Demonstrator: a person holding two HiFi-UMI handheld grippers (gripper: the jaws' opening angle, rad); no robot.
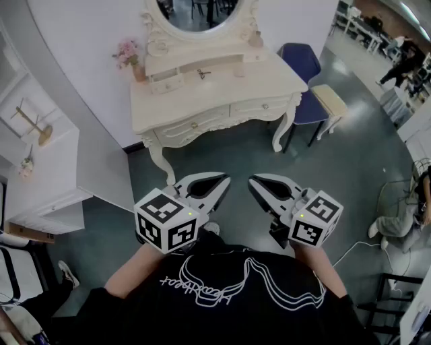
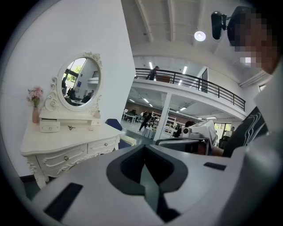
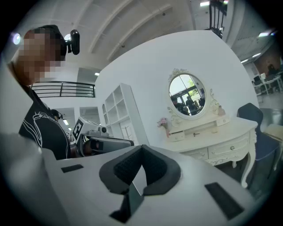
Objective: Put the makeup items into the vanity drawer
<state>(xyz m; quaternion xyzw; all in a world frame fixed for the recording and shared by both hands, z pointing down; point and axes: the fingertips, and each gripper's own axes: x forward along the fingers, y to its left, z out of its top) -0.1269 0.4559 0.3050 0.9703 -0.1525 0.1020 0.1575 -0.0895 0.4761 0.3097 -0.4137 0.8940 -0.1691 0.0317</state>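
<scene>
The cream vanity table (image 1: 222, 91) stands against the wall ahead of me, under an oval mirror (image 1: 199, 17), and its front drawers (image 1: 195, 124) are all closed. On its top lie a small dark item (image 1: 202, 73) and a pale round item (image 1: 240, 69); a small bottle (image 1: 256, 39) sits by the mirror. Close to my body and well short of the vanity, my left gripper (image 1: 224, 180) is shut and holds nothing. Beside it my right gripper (image 1: 253, 183) is shut and empty too. The vanity (image 2: 66, 141) also shows in the left gripper view and the vanity (image 3: 212, 137) in the right gripper view.
A pink flower vase (image 1: 129, 57) stands on the vanity's left corner. A blue chair (image 1: 303, 64) and a beige stool (image 1: 330, 101) sit at its right. White shelving (image 1: 40, 182) lines the left wall. Grey floor lies between me and the vanity. People stand far right.
</scene>
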